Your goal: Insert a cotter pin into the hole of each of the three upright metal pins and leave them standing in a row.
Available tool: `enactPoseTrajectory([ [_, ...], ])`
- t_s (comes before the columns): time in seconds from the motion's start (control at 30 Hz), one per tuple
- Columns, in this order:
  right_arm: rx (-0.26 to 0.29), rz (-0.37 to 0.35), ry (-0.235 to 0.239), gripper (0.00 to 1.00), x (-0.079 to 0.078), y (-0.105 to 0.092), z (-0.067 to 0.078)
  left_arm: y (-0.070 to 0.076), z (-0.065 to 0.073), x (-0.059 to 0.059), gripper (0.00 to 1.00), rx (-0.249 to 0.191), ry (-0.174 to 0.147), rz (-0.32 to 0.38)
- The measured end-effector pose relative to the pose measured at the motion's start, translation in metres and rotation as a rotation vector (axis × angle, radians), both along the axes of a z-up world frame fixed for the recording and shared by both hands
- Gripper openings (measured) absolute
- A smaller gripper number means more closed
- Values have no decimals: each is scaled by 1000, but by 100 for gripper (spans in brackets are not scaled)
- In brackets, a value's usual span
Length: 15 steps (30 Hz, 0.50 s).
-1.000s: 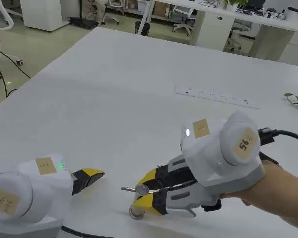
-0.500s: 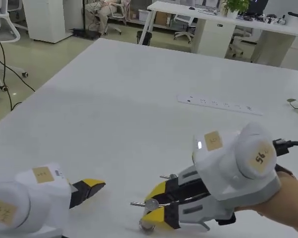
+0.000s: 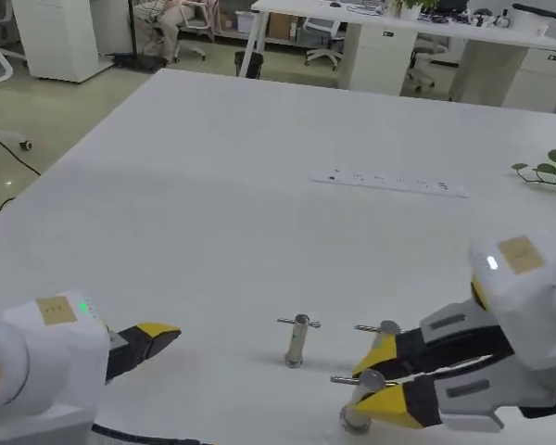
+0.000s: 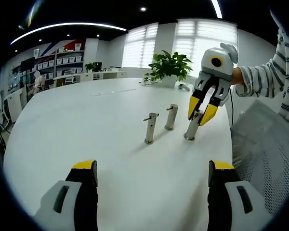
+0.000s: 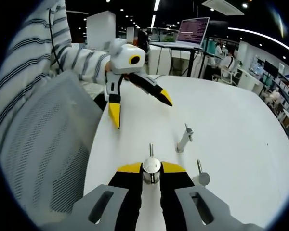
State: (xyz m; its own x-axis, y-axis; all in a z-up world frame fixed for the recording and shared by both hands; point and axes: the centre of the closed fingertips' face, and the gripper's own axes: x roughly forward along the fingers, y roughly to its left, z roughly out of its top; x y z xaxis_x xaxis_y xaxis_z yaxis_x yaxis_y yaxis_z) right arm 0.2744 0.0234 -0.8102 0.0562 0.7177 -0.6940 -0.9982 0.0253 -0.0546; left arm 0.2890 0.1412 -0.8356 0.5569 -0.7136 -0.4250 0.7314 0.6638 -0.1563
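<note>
Three upright metal pins stand near the table's front edge, each with a thin cotter pin through its top. The left pin (image 3: 296, 341) (image 4: 150, 128) (image 5: 184, 139) and the far pin (image 3: 384, 330) (image 4: 171, 117) (image 5: 201, 178) stand free. My right gripper (image 3: 375, 380) (image 4: 202, 111) (image 5: 151, 168) is shut on the head of the third pin (image 3: 358, 404) (image 4: 191, 127) (image 5: 151, 170), whose base rests on the table. My left gripper (image 3: 157, 334) (image 4: 153, 166) (image 5: 137, 103) is open and holds nothing, to the left of the row.
A white power strip (image 3: 389, 182) lies farther back on the white table (image 3: 213, 204). A small plant (image 3: 545, 171) sits at the right edge. A grey mesh chair (image 4: 265, 154) stands close by the table's near side. Desks and chairs fill the room beyond.
My right gripper has moved to the right with its pin, uncovering the two other pins. The left gripper has hardly moved. The head camera has shifted.
</note>
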Motion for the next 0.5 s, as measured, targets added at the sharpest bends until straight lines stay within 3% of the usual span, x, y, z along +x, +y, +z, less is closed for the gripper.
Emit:
enactPoseTrajectory([
  [0.23,-36,-54,-22,12,13,-44,0,6,3,1,95,0,7,12],
  [0.5,-26,-126,-50,12,36,-81,-4,4,13,-3,93,-70,50,1],
])
